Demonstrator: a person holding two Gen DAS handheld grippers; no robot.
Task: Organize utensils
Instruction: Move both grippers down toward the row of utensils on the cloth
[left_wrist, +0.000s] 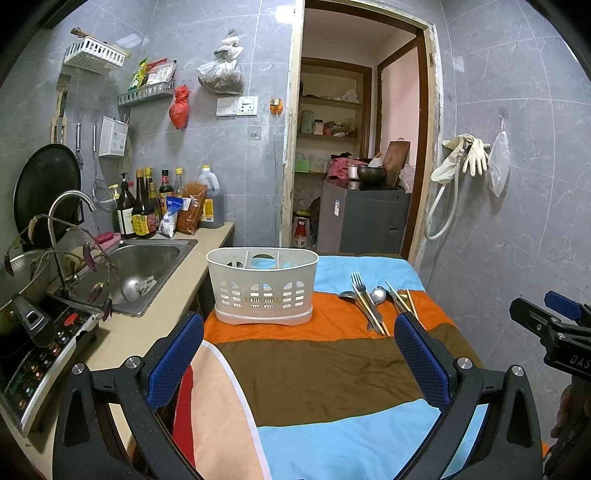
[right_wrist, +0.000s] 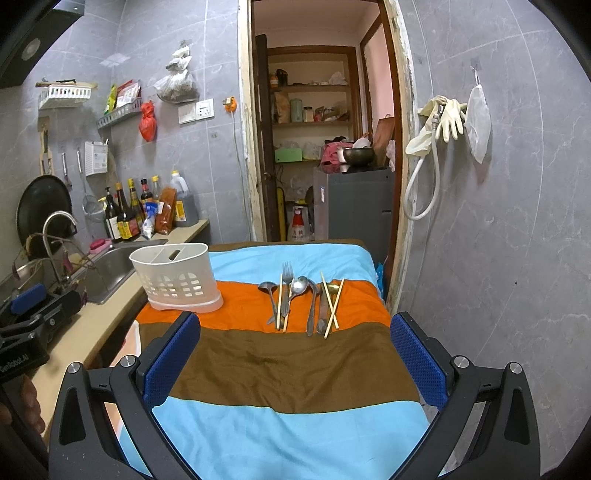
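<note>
On the striped cloth, the utensils (right_wrist: 303, 301) lie loose in a row, right of the white caddy (right_wrist: 177, 278), apart from it. Caddy appears empty. Left gripper (left_wrist: 299, 354) and right gripper (right_wrist: 295, 354): fingers wide, holding nothing. Sorting not yet begun.

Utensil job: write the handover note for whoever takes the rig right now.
Left tongs: open, empty, short of the caddy.
Right tongs: open, empty, short of the utensils.
White caddy stands on the orange stripe of the cloth, nearest the sink; no utensil shows in it.
Fork, spoons and chopsticks lie loose to its right.
Done: nothing.
Left: move every utensil into the caddy.
</note>
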